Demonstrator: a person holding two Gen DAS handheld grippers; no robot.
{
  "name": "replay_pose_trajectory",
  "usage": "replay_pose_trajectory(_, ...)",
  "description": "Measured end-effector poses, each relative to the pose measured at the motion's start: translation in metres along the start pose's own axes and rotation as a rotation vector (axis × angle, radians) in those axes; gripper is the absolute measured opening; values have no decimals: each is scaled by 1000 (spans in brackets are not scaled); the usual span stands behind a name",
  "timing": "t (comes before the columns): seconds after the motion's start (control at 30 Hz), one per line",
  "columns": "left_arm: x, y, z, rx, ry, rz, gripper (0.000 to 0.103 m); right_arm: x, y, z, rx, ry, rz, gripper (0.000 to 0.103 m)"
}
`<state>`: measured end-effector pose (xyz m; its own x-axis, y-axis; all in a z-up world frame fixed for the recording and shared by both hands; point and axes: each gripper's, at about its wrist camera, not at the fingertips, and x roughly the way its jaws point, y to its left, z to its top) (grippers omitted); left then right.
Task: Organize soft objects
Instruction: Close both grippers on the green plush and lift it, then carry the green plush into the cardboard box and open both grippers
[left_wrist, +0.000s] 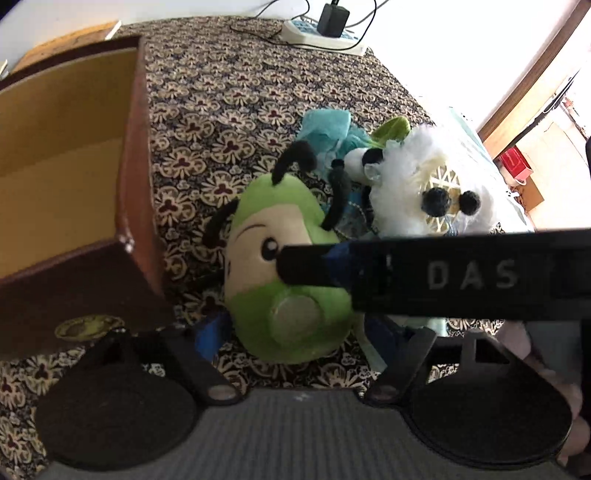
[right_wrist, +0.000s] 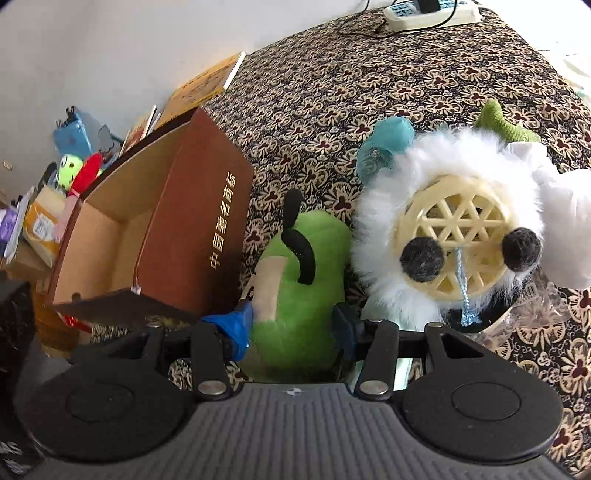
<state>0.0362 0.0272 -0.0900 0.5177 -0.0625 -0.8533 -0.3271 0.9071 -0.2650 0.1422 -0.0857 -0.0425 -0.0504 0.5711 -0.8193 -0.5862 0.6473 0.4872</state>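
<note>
Green plush fills the near ground of both views: the green toy (right_wrist: 306, 295) lies on the patterned cloth (right_wrist: 369, 92), and the right gripper (right_wrist: 291, 325) has its blue-tipped fingers (right_wrist: 236, 325) spread on either side of the toy's body, seemingly touching the plush but not squeezing it. In the left wrist view the left gripper (left_wrist: 295, 332) is also spread around the same toy (left_wrist: 288, 295), with the right tool's black finger crossing in front of the toy's face. Two claws on one soft body is the risk: closing both could make them collide or tug the toy apart.

Just beside it, touching, is the white fluffy toy (right_wrist: 454, 229) with a lattice face, and a teal fabric piece (right_wrist: 388, 140) behind. A careless lift may drag the fur along.

To the left stands the open brown box (right_wrist: 199, 229), empty as far as visible, its near wall close enough to snag on.
</note>
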Motion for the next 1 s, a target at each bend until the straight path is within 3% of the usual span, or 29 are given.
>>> replay_pose_trajectory(0.13,-2,2,-1,22,-21,-3,67,-2,-5,-1,-6,-11,24,30)
replay_pose_trajectory(0.33,-20,-2,-3,75,-67,-13,66,-17,9,-6,-70,-71,39,27)
replay_pose_trajectory(0.57,-69,-17,1,150,-186,-61,66,-62,40,-12,-245,-275,46,27)
replay_pose_trajectory(0.8,-111,-14,16,120,-308,-36,66,-87,63,-5,-371,-444,105,26)
replay_pose_trajectory(1.0,-148,18,23,66,-403,-4,66,-81,88,23,-357,-466,213,25)
